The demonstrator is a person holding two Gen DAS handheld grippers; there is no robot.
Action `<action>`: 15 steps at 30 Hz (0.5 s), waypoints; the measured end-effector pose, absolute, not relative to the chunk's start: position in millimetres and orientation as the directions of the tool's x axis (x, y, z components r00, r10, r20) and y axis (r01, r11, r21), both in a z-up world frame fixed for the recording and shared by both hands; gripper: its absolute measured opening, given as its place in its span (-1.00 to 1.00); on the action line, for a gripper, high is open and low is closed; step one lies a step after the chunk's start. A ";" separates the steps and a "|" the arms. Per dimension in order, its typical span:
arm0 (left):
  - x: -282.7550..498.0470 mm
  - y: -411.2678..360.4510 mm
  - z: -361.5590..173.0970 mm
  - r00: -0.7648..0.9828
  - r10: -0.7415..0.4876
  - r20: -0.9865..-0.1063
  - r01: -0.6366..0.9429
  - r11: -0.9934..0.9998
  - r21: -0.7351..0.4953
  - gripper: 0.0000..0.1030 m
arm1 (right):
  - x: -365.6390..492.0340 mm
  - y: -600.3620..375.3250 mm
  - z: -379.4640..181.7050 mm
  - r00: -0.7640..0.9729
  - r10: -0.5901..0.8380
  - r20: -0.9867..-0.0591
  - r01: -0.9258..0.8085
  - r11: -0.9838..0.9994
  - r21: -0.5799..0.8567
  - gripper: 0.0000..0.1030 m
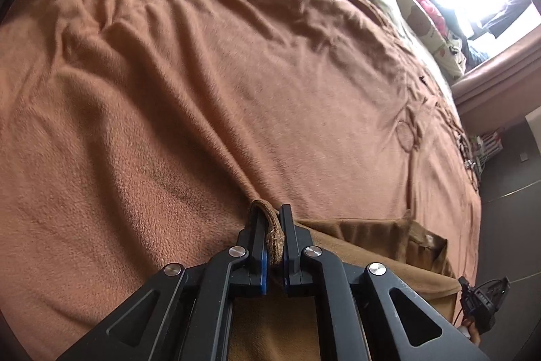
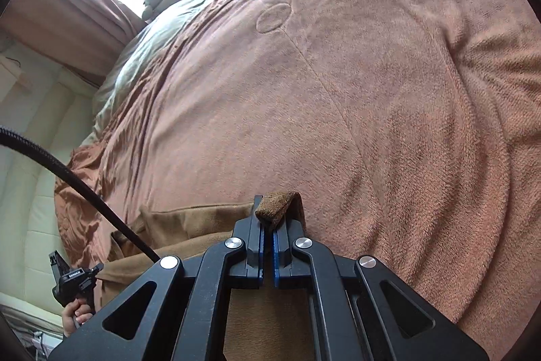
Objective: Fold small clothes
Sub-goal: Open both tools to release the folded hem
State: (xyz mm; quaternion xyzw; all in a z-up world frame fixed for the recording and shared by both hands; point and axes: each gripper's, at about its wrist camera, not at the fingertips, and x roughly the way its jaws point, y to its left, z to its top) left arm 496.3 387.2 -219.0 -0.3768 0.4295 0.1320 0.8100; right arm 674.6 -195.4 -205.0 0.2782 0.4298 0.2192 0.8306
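Two grippers: each pinches one edge of a brown garment over the bed.
Left wrist view: left gripper [image 1: 273,227] clamps a folded edge of the brown garment [image 1: 365,246], above the brown fleece blanket [image 1: 203,90].
Right wrist view: right gripper [image 2: 270,219] nips the garment's thick hem; a hand [image 2: 76,315] at lower left holds the other gripper.

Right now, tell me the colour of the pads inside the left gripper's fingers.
Blue pads on black fingers, clamped on the brown garment; clearest in the left wrist view.

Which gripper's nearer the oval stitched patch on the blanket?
Right. The right gripper faces the oval stitched patch almost straight ahead; left gripper has it far off to its right.
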 end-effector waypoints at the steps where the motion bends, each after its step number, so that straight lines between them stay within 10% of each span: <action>1: 495.3 388.6 -213.9 0.605 -0.114 -0.788 -0.533 0.677 -0.507 -0.88 | 674.7 -196.4 -205.0 0.537 0.606 -0.586 -0.131 0.746 0.652 -1.00; 9: 506.1 386.0 -205.7 0.576 -0.153 -0.803 -0.500 0.711 -0.494 -0.64 | 678.0 -181.8 -200.1 0.510 0.597 -0.619 -0.159 0.773 0.614 -0.83; 12: 498.1 387.7 -195.8 0.579 -0.115 -0.807 -0.506 0.726 -0.466 0.38 | 674.0 -187.5 -193.1 0.530 0.576 -0.623 -0.159 0.789 0.594 0.41; 15: 491.1 387.5 -183.3 0.575 -0.059 -0.816 -0.500 0.765 -0.407 0.46 | 669.2 -192.9 -183.9 0.537 0.573 -0.619 -0.178 0.795 0.580 0.47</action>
